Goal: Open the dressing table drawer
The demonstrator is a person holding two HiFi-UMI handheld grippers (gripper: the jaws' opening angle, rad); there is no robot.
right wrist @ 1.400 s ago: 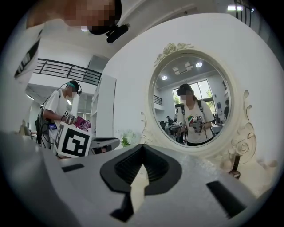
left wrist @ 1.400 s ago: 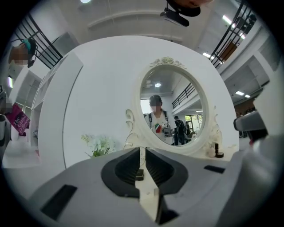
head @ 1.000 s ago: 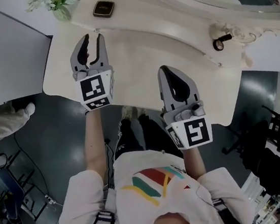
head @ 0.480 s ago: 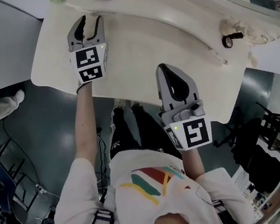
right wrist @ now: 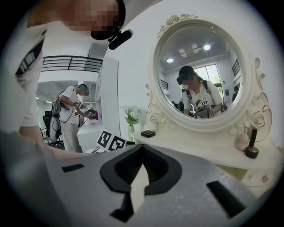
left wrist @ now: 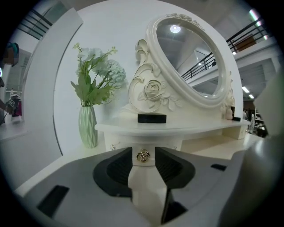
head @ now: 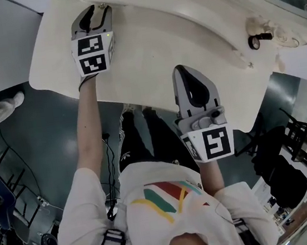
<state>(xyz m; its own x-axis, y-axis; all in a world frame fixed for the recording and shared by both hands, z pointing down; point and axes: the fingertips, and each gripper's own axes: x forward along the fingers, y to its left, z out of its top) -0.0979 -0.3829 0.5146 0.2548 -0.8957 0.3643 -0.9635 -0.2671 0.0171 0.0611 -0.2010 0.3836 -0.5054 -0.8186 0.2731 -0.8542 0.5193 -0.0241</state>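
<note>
The white dressing table fills the top of the head view. In the left gripper view a small drawer front with a gold knob sits under the upper shelf. My left gripper points straight at it, low over the tabletop. Its jaws have just been opening and stand apart; the knob shows in the gap, with no pad pressing on it. From above, the left gripper reaches the table's far left. My right gripper hovers over the table's near edge, its tips together on nothing.
A green vase of flowers stands left of the drawer. A black box lies on the shelf above it, under the oval mirror. A small dark cosmetic item is at the far right. A person stands in the background.
My left gripper has moved further toward the back of the table and lower. The right gripper has hardly shifted.
</note>
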